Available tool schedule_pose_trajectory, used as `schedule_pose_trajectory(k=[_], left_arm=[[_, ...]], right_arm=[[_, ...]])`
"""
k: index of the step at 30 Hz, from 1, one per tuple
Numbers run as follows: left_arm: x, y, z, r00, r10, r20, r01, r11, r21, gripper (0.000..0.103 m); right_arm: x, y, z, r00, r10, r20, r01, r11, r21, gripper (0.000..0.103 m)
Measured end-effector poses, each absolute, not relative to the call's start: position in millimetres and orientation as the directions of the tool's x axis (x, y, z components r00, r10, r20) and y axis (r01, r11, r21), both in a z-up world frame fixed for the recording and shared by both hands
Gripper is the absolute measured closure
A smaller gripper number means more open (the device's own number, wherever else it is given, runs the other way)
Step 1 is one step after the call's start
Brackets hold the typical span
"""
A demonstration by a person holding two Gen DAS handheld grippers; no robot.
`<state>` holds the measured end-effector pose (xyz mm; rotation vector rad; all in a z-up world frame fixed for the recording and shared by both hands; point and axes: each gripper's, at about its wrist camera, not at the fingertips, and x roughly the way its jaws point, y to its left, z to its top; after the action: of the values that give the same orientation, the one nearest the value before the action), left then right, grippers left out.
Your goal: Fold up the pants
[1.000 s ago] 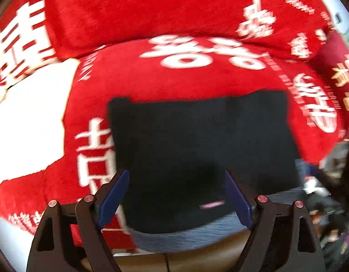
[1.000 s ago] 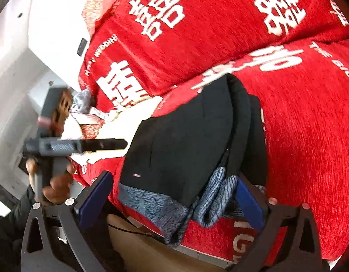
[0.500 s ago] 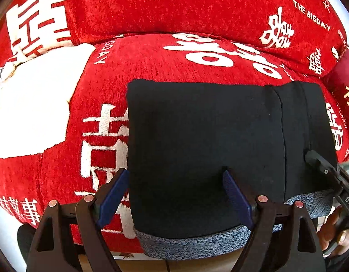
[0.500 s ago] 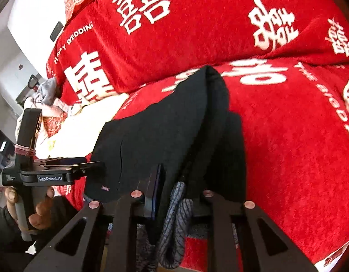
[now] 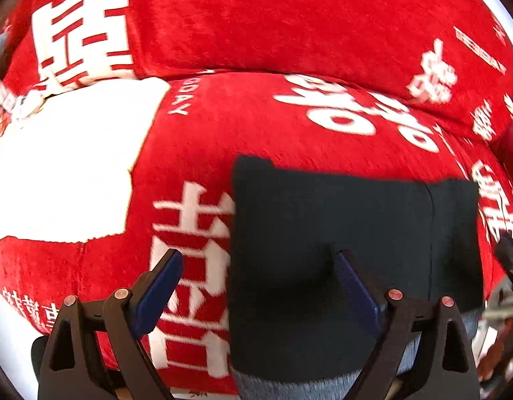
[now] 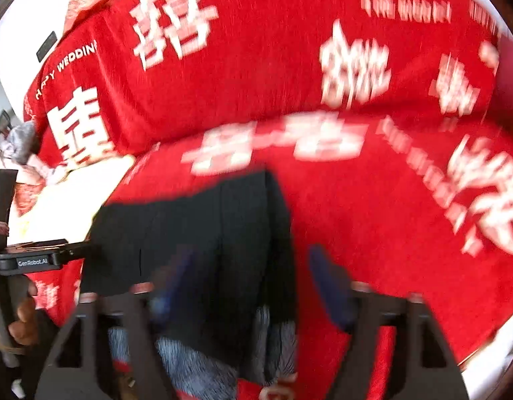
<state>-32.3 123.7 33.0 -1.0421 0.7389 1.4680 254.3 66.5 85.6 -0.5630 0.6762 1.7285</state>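
Black pants (image 5: 350,233), folded into a flat rectangle with a grey ribbed band at the near edge, lie lower centre on a plush red cover (image 5: 256,126) with white characters. Left claw (image 5: 256,286) released; right claw (image 6: 246,290) released, blurred.

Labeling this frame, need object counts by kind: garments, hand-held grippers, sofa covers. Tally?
Folded black pants: 1
Hand-held grippers: 2, left hand-held gripper and right hand-held gripper, both open
Red sofa cover with white characters: 1
White cloth on the seat: 1
Total: 5
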Motion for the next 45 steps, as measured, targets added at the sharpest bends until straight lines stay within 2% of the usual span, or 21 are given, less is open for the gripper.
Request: schedule_pose_trajectory(k=[4, 7, 9, 11, 12, 16, 22, 29, 39, 45], left_arm=[[-36, 154, 25, -0.026, 0.399, -0.917, -0.976, -0.210, -0.064, 0.010], [-44, 170, 17, -0.059, 0.385, -0.921, -0.971, -0.238, -0.037, 0.010], [-52, 177, 8, -0.040, 0.361, -0.932, -0.968, -0.246, -0.054, 0.010], [-57, 182, -3, -0.022, 0.330, -0.944, -0.965, -0.253, -0.066, 0.003], [-56, 184, -6, -0.037, 0.329, -0.944, -0.966, -0.255, -0.051, 0.000], [-46, 191, -14, -0.076, 0.337, -0.938, -0.973, -0.229, -0.003, 0.000], [-51, 188, -11, -0.042, 0.353, -0.935, -0.975, -0.221, -0.040, 0.000], [-46, 152, 15, -0.044, 0.406, -0.913, -0.983, -0.183, -0.034, 0.000], [-29, 97, 16, -0.037, 0.446, -0.894, -0.993, -0.117, -0.017, 0.000], [-32, 86, 17, -0.034, 0.449, -0.893, -0.992, -0.124, -0.025, 0.000]], right_arm=[[203, 88, 88, -0.261, 0.655, -0.709, -0.952, -0.297, 0.075, 0.017], [178, 116, 61, -0.343, 0.542, -0.767, -0.916, -0.374, 0.145, 0.017], [176, 137, 40, -0.325, 0.496, -0.805, -0.924, -0.346, 0.159, 0.018], [179, 149, 30, -0.337, 0.475, -0.813, -0.924, -0.332, 0.189, 0.018], [179, 153, 27, -0.337, 0.475, -0.813, -0.923, -0.337, 0.186, 0.018], [168, 159, 21, -0.291, 0.475, -0.830, -0.923, -0.367, 0.114, 0.018], [169, 152, 18, -0.269, 0.502, -0.822, -0.919, -0.390, 0.062, 0.017], [157, 103, 45, -0.181, 0.598, -0.781, -0.922, -0.380, -0.078, 0.016], [185, 53, 32, -0.182, 0.592, -0.785, -0.939, -0.342, -0.040, 0.014], [198, 38, 34, -0.115, 0.609, -0.785, -0.930, -0.343, -0.130, 0.013]])
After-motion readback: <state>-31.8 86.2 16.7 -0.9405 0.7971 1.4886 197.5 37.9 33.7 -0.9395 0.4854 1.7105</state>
